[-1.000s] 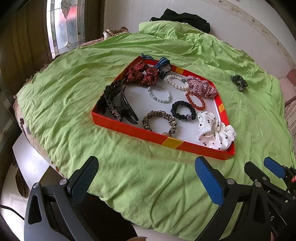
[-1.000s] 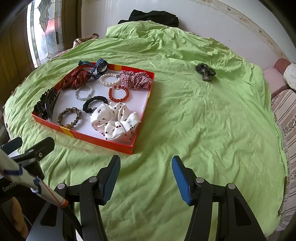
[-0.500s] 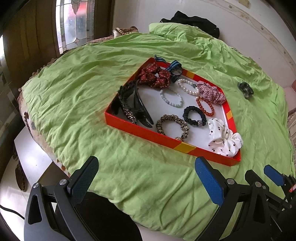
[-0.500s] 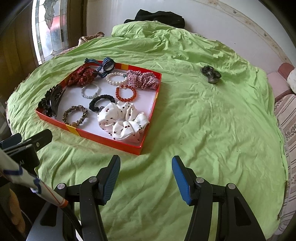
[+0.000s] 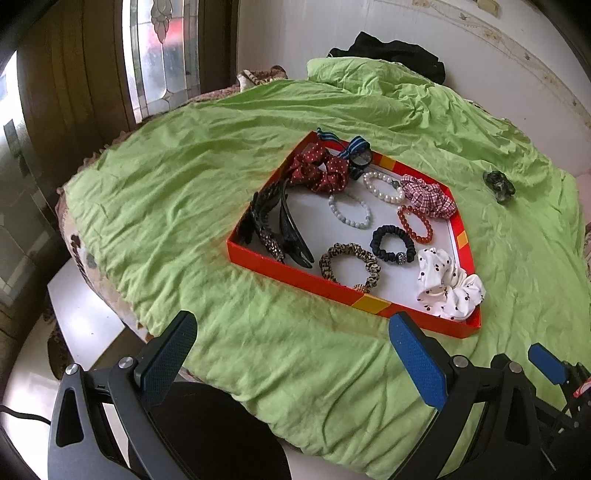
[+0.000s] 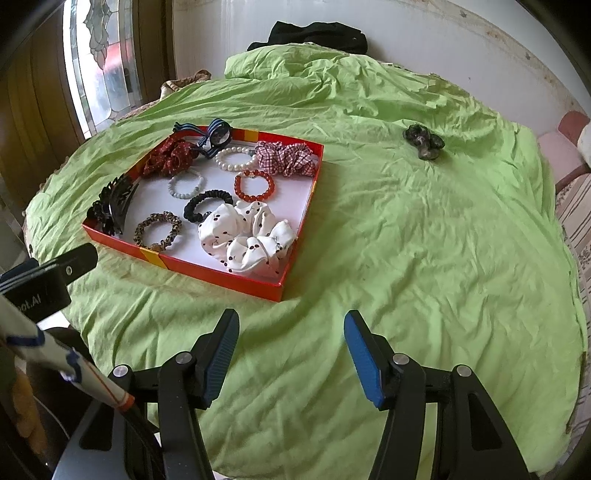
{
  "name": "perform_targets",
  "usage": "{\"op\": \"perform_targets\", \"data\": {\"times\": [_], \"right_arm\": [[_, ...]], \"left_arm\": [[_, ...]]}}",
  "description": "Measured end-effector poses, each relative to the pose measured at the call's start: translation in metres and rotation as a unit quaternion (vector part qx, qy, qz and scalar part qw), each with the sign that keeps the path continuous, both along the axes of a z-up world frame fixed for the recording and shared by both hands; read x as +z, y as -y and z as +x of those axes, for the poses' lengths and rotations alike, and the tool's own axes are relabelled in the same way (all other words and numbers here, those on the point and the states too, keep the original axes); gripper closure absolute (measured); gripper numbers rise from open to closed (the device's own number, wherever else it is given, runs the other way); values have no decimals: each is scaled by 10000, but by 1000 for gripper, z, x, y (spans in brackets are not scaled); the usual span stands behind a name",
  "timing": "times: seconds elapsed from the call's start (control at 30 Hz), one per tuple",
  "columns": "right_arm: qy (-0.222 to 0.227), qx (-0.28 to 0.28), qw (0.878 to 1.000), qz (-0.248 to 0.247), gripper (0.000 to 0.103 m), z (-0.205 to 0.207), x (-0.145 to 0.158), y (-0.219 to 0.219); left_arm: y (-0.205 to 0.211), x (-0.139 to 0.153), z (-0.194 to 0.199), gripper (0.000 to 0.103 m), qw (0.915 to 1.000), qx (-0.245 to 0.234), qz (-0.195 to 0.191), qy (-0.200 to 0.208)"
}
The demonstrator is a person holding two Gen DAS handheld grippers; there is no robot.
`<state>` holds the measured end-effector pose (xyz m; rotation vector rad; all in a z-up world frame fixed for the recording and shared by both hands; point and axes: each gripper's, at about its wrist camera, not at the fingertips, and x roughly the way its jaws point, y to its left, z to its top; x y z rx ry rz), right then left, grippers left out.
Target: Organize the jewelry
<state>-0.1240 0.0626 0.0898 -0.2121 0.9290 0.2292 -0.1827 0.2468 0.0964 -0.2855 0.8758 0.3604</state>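
A red tray (image 5: 288, 275) (image 6: 221, 278) with a white floor lies on a green sheet. It holds scrunchies, bead bracelets and black hair clips, among them a white dotted scrunchie (image 5: 448, 290) (image 6: 247, 240) and a red bead bracelet (image 6: 255, 184). A dark green hair clip (image 5: 499, 185) (image 6: 423, 141) lies alone on the sheet, far right of the tray. My left gripper (image 5: 291, 354) is open and empty, near the sheet's front edge. My right gripper (image 6: 291, 350) is open and empty, in front of the tray's right corner.
The green sheet (image 6: 424, 240) covers a round bed or table. A stained-glass window (image 5: 162, 48) is at the back left, a black cloth (image 6: 317, 33) by the white wall behind. The right gripper shows in the left wrist view (image 5: 546, 363).
Both views have shifted so the tray sits further right and a little higher. Both grippers stay open and empty; nothing in the tray has moved.
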Motion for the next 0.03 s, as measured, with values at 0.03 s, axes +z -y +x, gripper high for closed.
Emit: {"op": "perform_targets", "data": {"times": [0.03], "right_arm": [[-3,-11,10000,39,40,0,0,3]], "left_arm": [[1,1,1,0,10000,-3,30,-9]]}}
